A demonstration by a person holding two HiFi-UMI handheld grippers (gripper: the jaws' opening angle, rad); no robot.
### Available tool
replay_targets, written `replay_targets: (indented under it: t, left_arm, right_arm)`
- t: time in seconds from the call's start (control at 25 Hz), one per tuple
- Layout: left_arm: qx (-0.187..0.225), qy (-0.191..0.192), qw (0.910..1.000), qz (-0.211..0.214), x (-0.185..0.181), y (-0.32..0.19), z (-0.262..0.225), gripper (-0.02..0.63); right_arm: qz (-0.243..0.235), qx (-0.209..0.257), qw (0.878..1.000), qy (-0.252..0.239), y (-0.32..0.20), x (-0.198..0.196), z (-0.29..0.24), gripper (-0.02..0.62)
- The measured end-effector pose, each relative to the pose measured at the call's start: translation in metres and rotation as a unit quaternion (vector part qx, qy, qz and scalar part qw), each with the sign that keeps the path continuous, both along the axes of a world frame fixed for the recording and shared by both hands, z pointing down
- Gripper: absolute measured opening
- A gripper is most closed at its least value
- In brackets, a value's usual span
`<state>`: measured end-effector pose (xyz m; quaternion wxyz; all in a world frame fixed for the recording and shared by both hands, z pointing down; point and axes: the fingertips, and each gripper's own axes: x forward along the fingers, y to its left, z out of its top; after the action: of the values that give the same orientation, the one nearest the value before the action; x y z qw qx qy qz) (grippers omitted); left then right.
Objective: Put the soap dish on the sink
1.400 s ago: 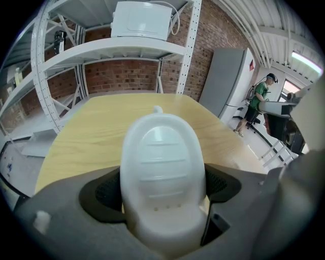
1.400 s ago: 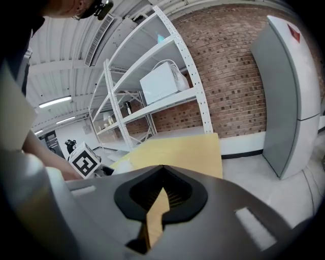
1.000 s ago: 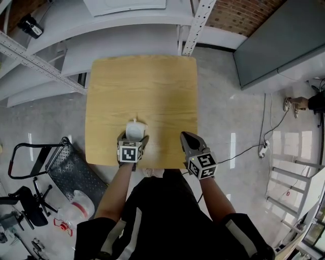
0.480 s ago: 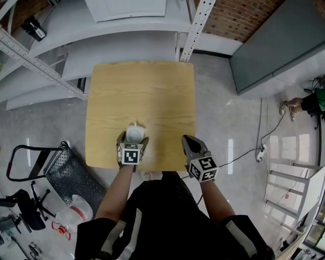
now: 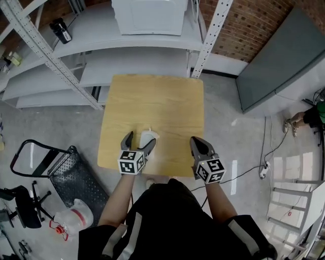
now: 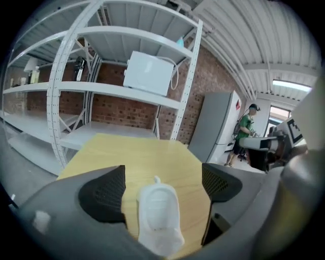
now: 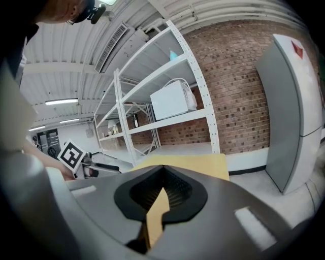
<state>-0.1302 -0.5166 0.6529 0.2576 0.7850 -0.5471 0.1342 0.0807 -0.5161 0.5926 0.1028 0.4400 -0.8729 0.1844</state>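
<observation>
The white soap dish (image 5: 148, 137) lies on the wooden table (image 5: 152, 101) near its front edge. My left gripper (image 5: 139, 139) hovers over it, open wide. In the left gripper view the dish (image 6: 158, 208) shows in the gap between the dark pads (image 6: 104, 195), with room on both sides and neither pad touching it. The jaws have just been closing slightly. My right gripper (image 5: 195, 142) is shut and holds nothing, over the table's front right edge. In the right gripper view its jaws (image 7: 161, 190) meet, with only a sliver of table (image 7: 188, 162) showing.
White metal shelving (image 5: 101, 56) stands behind the table, with a white box-like appliance (image 5: 147, 15) on a shelf. A grey cabinet (image 5: 274, 56) is at the right and a black mesh cart (image 5: 66, 172) at the left. A person in green (image 6: 246, 127) stands far off.
Both grippers have risen, the left one more, and it has tipped up from the table. The dish still shows between its spread jaws. The head view has swung toward the shelves.
</observation>
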Motion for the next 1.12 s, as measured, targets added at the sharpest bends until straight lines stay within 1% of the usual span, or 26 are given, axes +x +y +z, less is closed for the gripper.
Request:
replay_targets:
  t: [0.08, 0.12, 0.16, 0.2, 0.28, 0.32, 0.36, 0.4, 0.44, 0.6, 0.76, 0.92, 1.04, 1.12]
  left_arm:
    - [0.033, 0.016, 0.9993, 0.001, -0.011, 0.011, -0.025, 0.450]
    - [0.049, 0.021, 0.9986, 0.000, -0.017, 0.018, -0.036, 0.447]
    - [0.064, 0.024, 0.9976, 0.001, -0.023, 0.026, -0.047, 0.418]
    - [0.077, 0.022, 0.9968, 0.007, -0.027, 0.034, -0.056, 0.385]
    - [0.098, 0.008, 0.9948, 0.027, -0.028, 0.046, -0.070, 0.376]
    - [0.111, 0.000, 0.9933, 0.031, -0.026, 0.051, -0.077, 0.359]
    - [0.127, -0.004, 0.9915, 0.028, -0.026, 0.055, -0.085, 0.269]
    - [0.142, -0.003, 0.9896, 0.019, -0.025, 0.058, -0.093, 0.163]
    - [0.155, 0.003, 0.9879, 0.011, -0.024, 0.063, -0.099, 0.003]
    - [0.181, 0.042, 0.9826, 0.008, -0.018, 0.082, -0.114, 0.000]
    - [0.187, 0.067, 0.9800, -0.007, -0.024, 0.094, -0.115, 0.000]
    - [0.193, 0.067, 0.9785, -0.028, -0.028, 0.105, -0.115, 0.000]
    - [0.199, 0.043, 0.9780, -0.043, -0.028, 0.105, -0.119, 0.001]
    - [0.205, 0.035, 0.9767, -0.055, -0.023, 0.108, -0.125, 0.001]
  right_arm:
    - [0.008, 0.014, 1.000, -0.008, 0.003, -0.004, -0.012, 0.005]
    - [0.012, 0.020, 1.000, -0.014, 0.006, -0.006, -0.018, 0.006]
    - [0.017, 0.025, 0.999, -0.020, 0.010, -0.009, -0.023, 0.006]
    - [0.020, 0.030, 0.999, -0.024, 0.014, -0.012, -0.027, 0.006]
    - [0.018, 0.041, 0.999, -0.025, 0.026, -0.023, -0.035, 0.006]
    - [0.015, 0.046, 0.999, -0.023, 0.032, -0.029, -0.038, 0.006]
    - [0.012, 0.051, 0.998, -0.020, 0.038, -0.034, -0.041, 0.006]
    - [0.011, 0.054, 0.998, -0.019, 0.044, -0.037, -0.044, 0.006]
    - [0.010, 0.057, 0.998, -0.018, 0.050, -0.039, -0.048, 0.006]
    - [0.011, 0.070, 0.997, -0.021, 0.071, -0.040, -0.068, 0.006]
    - [0.013, 0.082, 0.996, -0.030, 0.083, -0.037, -0.084, 0.006]
    - [-0.005, 0.093, 0.995, -0.030, 0.089, -0.033, -0.090, 0.006]
    - [-0.010, 0.099, 0.994, -0.040, 0.085, -0.026, -0.093, 0.006]
    - [-0.012, 0.103, 0.993, -0.048, 0.086, -0.014, -0.097, 0.006]
